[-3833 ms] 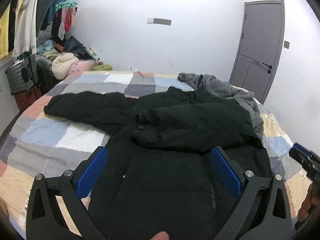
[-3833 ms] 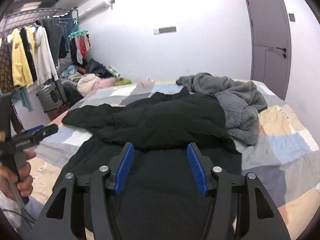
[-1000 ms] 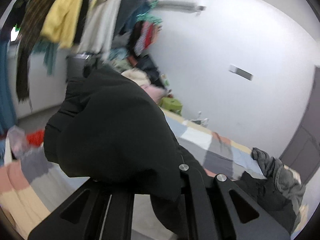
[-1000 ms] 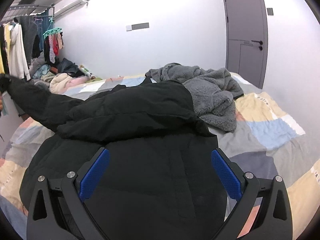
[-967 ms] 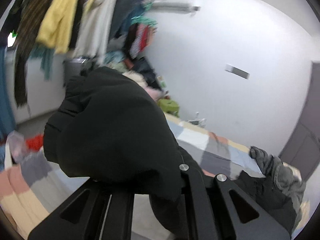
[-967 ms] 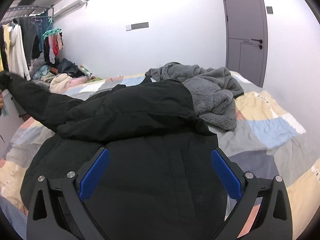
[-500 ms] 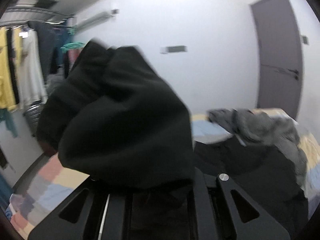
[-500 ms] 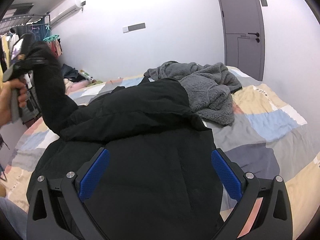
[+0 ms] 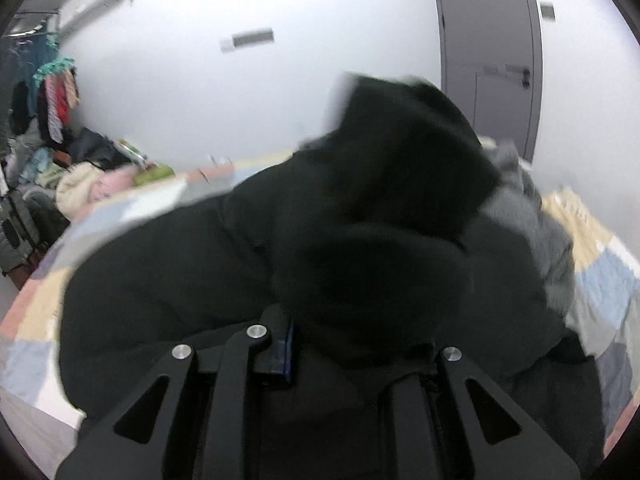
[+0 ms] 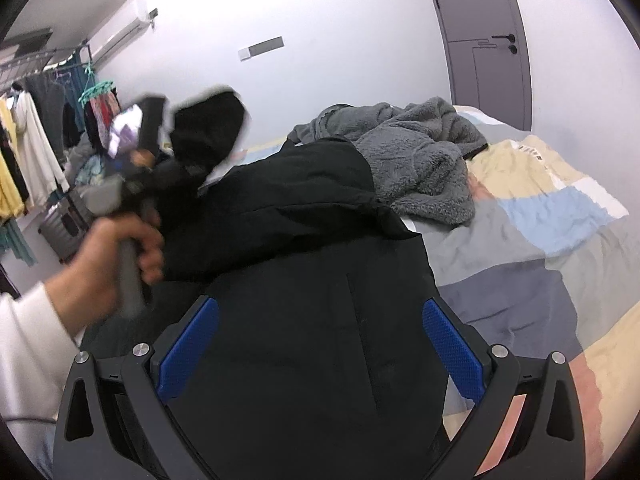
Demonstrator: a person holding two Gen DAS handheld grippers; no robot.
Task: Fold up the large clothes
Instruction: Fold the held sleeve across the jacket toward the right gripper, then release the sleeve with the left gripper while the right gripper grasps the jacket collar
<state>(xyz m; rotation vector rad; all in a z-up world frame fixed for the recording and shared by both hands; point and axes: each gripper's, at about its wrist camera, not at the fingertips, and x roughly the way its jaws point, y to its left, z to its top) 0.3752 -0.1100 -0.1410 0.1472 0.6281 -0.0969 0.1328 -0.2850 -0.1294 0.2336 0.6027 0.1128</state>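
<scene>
Black padded jacket [image 10: 304,280]: spread across the patchwork bedspread [image 10: 560,216], body toward me, its sleeve [image 10: 208,132] raised off the bed at the left of my right camera.
Left gripper [image 9: 360,344]: I see its fingers closed tight on the sleeve cuff [image 9: 384,216], the black fabric bunched over them and filling my left camera; only a sliver of one blue pad [image 9: 287,350] shows.
Left hand [image 10: 108,256]: wrapped round the grey handle, blurred in my right camera.
Right gripper [image 10: 316,344]: jaws spread wide, blue pads [image 10: 450,346] either side of the jacket body, nothing between them.
Grey fleece garment [image 10: 416,160]: heaped on the bed beyond the jacket, touching its far edge.
Grey door [image 10: 480,36]: in the far wall, right side.
Clothes rail [image 10: 36,148]: hung garments, far left.
</scene>
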